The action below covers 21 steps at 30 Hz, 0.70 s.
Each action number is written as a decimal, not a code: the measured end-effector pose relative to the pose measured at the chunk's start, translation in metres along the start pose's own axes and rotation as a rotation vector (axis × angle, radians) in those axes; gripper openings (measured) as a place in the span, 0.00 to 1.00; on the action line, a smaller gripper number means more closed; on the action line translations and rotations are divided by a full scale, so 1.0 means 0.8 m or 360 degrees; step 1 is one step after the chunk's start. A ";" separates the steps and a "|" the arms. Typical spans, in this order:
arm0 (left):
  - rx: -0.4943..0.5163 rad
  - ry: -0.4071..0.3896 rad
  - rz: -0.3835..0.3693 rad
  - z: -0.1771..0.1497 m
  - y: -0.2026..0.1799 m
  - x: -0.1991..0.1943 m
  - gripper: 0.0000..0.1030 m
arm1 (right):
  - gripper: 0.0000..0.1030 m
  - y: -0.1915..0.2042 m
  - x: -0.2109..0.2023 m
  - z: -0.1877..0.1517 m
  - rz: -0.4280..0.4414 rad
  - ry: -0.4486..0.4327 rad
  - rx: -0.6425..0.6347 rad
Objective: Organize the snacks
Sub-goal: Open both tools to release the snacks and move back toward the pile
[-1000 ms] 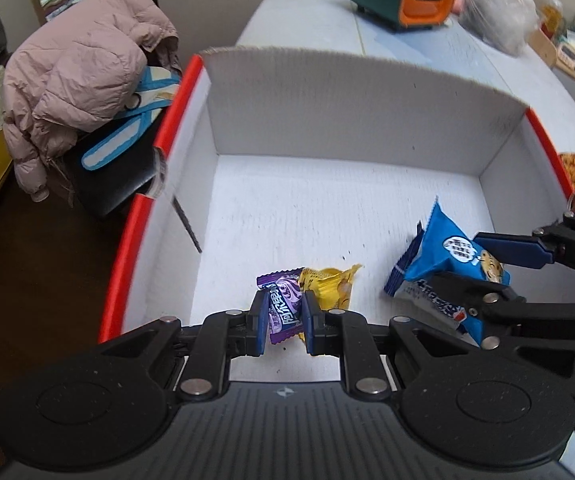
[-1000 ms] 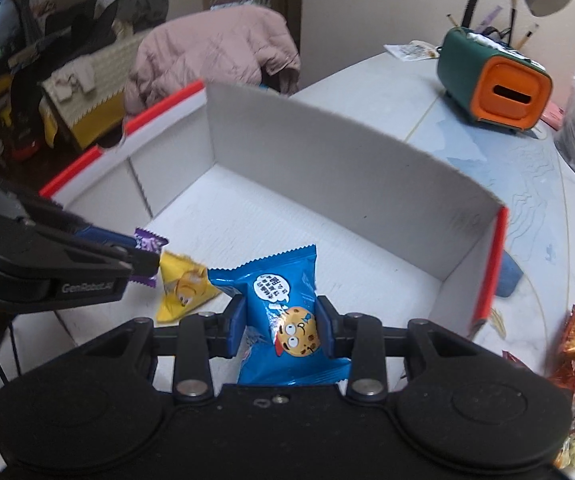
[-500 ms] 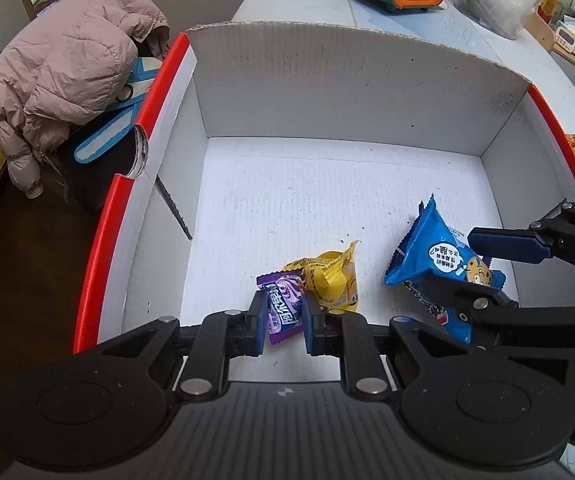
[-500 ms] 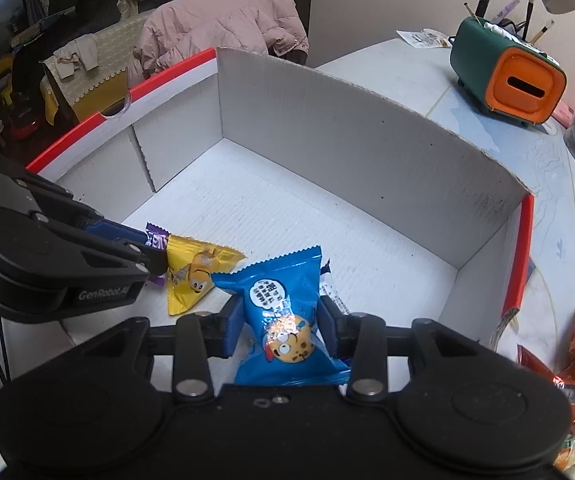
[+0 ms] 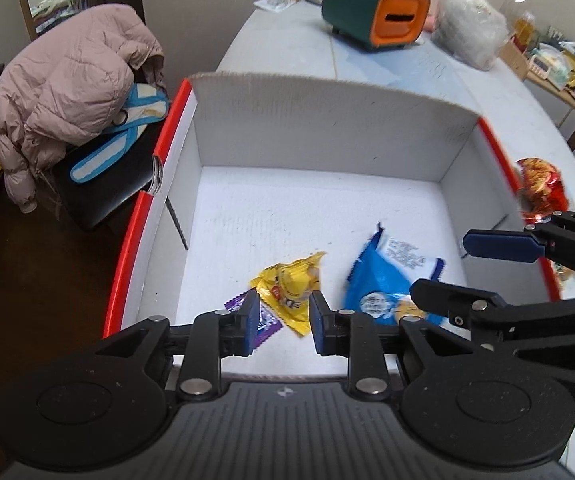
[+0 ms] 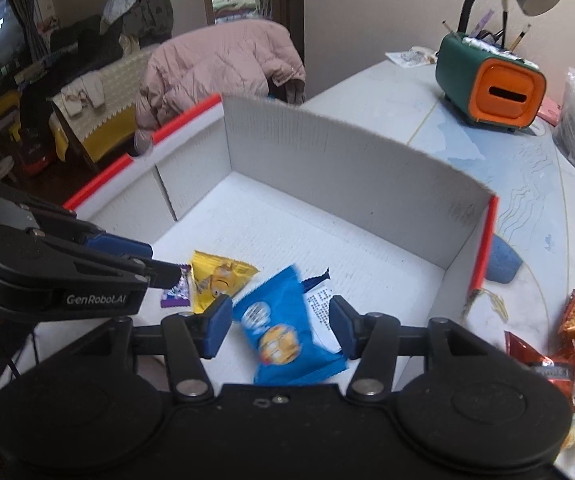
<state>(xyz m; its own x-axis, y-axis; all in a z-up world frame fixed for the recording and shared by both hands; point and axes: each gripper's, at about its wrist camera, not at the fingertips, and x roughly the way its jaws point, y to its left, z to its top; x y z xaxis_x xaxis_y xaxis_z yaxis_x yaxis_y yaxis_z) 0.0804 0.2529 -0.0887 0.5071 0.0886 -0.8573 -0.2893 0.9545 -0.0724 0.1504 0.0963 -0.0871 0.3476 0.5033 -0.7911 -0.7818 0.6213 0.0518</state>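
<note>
Both grippers, left (image 5: 281, 322) and right (image 6: 280, 330), are black with blue pads, silver rivets; white "GenRobot.AI" lettering marks the left.

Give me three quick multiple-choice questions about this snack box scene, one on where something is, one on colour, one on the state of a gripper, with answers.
1. Where does the yellow snack packet lie?
A. on the floor of the white cardboard box
B. on the table outside the box
C. on the pink jacket

2. What colour is the front of the green desk organizer?
A. white
B. orange
C. purple

3. How is the right gripper?
A. fingers apart, opening, not pressing the blue cookie packet
B. clamped on the purple candy
C. clamped on the box wall

Answers: 1 A, it rests on the box floor beside the purple candy. 2 B, the slotted face is orange. 3 A, gaps show between both fingers and the packet.
</note>
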 end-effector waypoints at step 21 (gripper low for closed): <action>0.0086 -0.0293 -0.0162 -0.006 -0.092 -0.081 0.62 | 0.77 -0.054 -0.130 -0.039 -0.0064 -0.0307 0.0203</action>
<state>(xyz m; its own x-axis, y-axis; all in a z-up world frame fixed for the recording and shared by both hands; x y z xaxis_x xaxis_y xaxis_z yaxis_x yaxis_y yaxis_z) 0.0648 0.1752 -0.0306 0.6725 0.0366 -0.7392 -0.1876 0.9746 -0.1224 0.1320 -0.0017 -0.0256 0.4793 0.5747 -0.6634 -0.6980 0.7078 0.1088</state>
